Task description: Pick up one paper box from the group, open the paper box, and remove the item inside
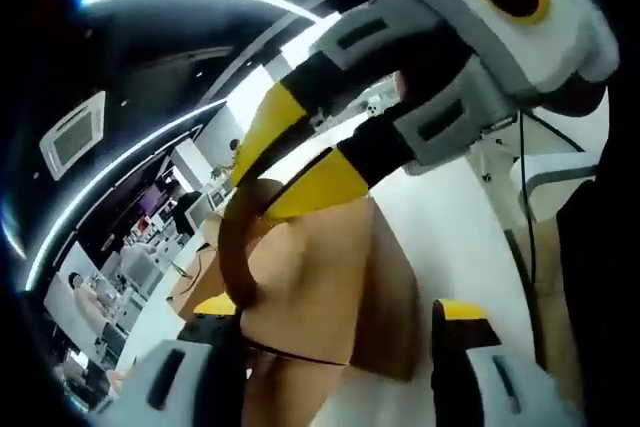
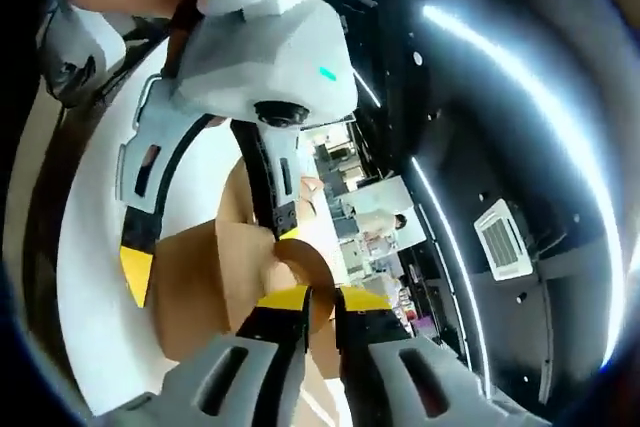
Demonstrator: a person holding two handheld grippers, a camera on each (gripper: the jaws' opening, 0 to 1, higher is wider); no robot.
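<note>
A brown paper box (image 1: 330,287) sits between the yellow-tipped jaws of my left gripper (image 1: 335,312), which press on its two sides. My right gripper (image 1: 295,162) reaches in from the upper right and pinches the box's curled flap (image 1: 238,237), bending it away from the body. In the right gripper view, my right gripper (image 2: 325,299) is nearly closed on that flap (image 2: 305,259). Behind it, the white left gripper (image 2: 210,247) straddles the box (image 2: 195,292). The inside of the box is hidden.
A white table (image 1: 450,217) lies behind the box. Both views tilt up toward a dark ceiling with light strips and an air-conditioning unit (image 2: 500,237). Desks, screens and a person (image 1: 80,292) are far off in the room.
</note>
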